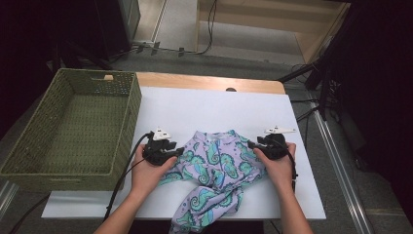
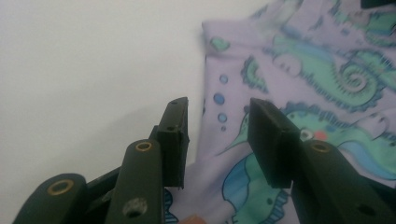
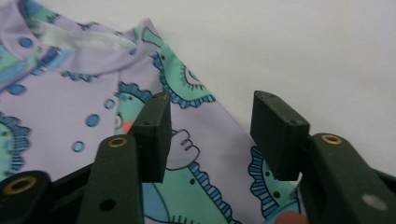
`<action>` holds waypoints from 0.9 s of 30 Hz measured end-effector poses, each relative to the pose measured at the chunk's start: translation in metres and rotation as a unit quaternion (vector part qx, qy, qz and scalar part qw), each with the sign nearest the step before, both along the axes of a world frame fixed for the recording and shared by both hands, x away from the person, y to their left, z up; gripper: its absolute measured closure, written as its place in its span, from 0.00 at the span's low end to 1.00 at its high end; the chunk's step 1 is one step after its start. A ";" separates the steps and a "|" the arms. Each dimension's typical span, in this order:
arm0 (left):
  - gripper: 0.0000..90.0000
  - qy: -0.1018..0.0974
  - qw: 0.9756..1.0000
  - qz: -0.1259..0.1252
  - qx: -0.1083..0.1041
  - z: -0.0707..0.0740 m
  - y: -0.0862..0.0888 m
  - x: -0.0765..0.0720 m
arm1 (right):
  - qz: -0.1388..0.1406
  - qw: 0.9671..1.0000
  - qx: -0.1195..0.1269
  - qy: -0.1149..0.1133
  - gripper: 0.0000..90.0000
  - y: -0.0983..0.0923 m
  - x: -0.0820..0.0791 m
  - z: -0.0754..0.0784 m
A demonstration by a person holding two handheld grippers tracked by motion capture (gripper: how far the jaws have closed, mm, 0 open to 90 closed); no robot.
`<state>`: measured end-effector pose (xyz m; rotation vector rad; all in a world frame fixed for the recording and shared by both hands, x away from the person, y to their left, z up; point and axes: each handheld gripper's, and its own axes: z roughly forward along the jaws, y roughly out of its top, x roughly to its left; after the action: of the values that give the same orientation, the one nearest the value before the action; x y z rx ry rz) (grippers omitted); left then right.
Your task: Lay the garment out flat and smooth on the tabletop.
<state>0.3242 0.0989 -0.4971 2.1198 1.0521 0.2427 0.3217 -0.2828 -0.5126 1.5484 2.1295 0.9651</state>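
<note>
On bench (image 1: 302, 195): seahorse garment (image 1: 216, 170), crumpled between your hands. Left hand-held gripper (image 2: 217, 140) released, jaws straddling left edge; right hand-held gripper (image 3: 210, 135) released over right edge, likely for spreading flat. Basket (image 1: 29, 161) beside, left.

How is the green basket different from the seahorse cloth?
The basket is woven, stiff and plain green, while the seahorse cloth is soft, crumpled and lilac with teal seahorses. The basket stands at the table's left edge, away from the grippers; the cloth lies between the left gripper and right gripper, hanging over the near edge. Both rest on the white table.
</note>
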 end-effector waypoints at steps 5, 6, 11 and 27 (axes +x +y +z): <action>0.65 0.004 1.000 0.001 0.010 -0.007 -0.004 -0.005 | 0.014 1.000 -0.022 -0.002 0.50 0.001 -0.001 -0.007; 0.65 0.002 1.000 0.003 0.011 -0.007 -0.004 -0.005 | 0.018 1.000 -0.024 -0.004 0.50 0.000 -0.002 -0.007; 0.82 -0.015 0.999 -0.006 0.029 -0.008 -0.008 -0.012 | 0.032 0.999 -0.036 -0.010 0.62 0.004 -0.008 -0.007; 0.99 -0.072 0.997 0.031 0.002 0.041 -0.005 0.013 | 0.013 0.996 0.003 -0.084 0.96 0.001 -0.015 0.038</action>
<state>0.3374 0.0943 -0.4565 2.0420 1.0346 0.4226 0.3070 -0.2820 -0.4746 1.3915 2.0362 1.0721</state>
